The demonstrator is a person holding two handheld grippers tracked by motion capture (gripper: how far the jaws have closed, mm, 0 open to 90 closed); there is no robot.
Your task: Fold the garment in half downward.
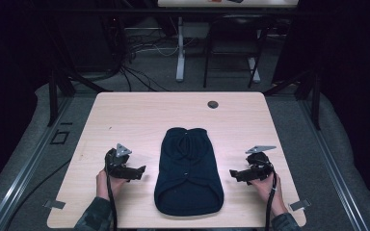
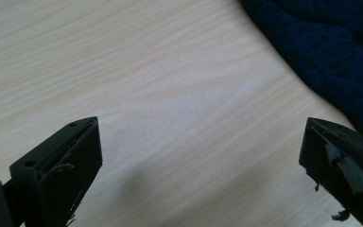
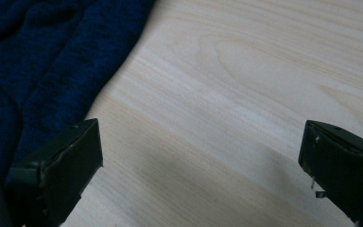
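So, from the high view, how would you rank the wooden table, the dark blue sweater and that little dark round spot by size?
1. Wooden table, largest by far.
2. Dark blue sweater, lying flat on it.
3. Dark round spot, smallest, near the far edge.

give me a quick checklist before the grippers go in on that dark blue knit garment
1. Left gripper open: ok, its jaws stand wide apart with bare wood between them.
2. Right gripper open: ok, jaws wide apart and holding nothing.
3. Both grippers apart from the dark blue knit garment: ok, one sits on each side, pointing inward at it.
4. Garment lying flat on the table: ok, spread out lengthwise in the middle.
5. Path to the garment edges free: ok, bare wood in front of each gripper.
6. How many layers an edge grip would take: cannot tell.
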